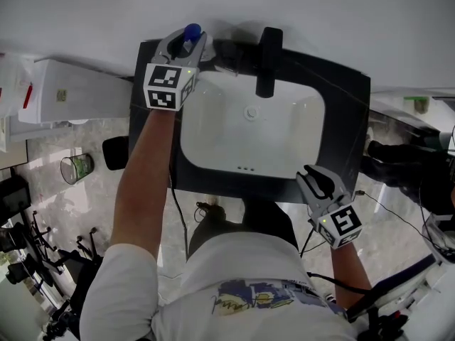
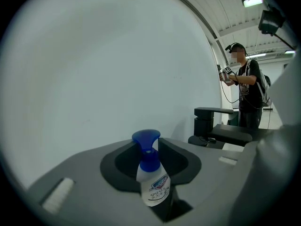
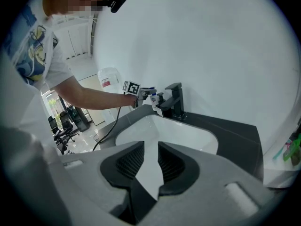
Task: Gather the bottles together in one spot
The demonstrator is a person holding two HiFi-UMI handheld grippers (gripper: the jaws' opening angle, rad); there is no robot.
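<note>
Nearest, the right gripper (image 3: 150, 154) was held low over the front right edge of the dark worktop (image 1: 345, 112). Its jaws stood a little apart with nothing caught between them — only the white basin (image 1: 284, 144) was seen through the gap.

Farther back, across the basin, the left gripper (image 1: 186, 41) was extended to the rear left corner of the worktop, just left of the black faucet (image 1: 267, 59). Its jaws were clamped on the lower body of a small bottle (image 2: 153, 186) with a blue top and a pale label. The bottle was leaned slightly to one side within the grip. Whether its base was resting on the worktop or was lifted clear could not be told from any view. Beyond all this only the plain white wall (image 1: 334, 13) was seen.

The step in hand was judged to be the carrying or setting down of this one bottle — the corner by the faucet being taken, as a guess, for the gathering spot. For the next move the bottle would have to be brought upright and seated on the worktop before the jaws were parted. The gripper would then have to be drawn straight back, since so narrow a bottle could easily be tipped.
</note>
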